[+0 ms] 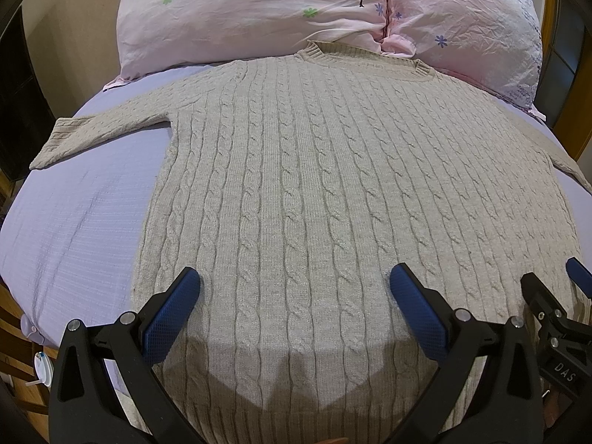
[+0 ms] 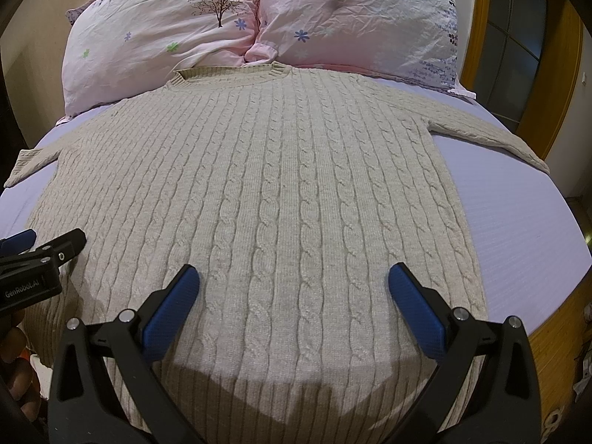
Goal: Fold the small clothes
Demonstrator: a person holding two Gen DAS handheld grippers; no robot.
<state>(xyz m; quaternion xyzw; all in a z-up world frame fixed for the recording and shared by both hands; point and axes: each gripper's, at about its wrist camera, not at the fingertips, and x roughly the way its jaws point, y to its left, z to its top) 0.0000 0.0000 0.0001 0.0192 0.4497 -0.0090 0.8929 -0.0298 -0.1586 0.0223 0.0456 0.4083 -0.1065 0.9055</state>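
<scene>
Bare lavender sheet (image 1: 74,222) lies open at frame left, more at right in the right view. The left gripper (image 1: 294,288) and right gripper (image 2: 294,286) hover low over the hem, jaws spread wide, holding nothing. The beige sweater (image 1: 314,166) lies flat mid-frame, collar (image 1: 366,59) pointing up toward the pink pillows (image 1: 259,11), long axis bottom to top.

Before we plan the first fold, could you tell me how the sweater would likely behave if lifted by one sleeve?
The sweater looks like a thick, soft cable knit, so it would probably drape limply. Spread flat, it may drag across the sheet.
</scene>
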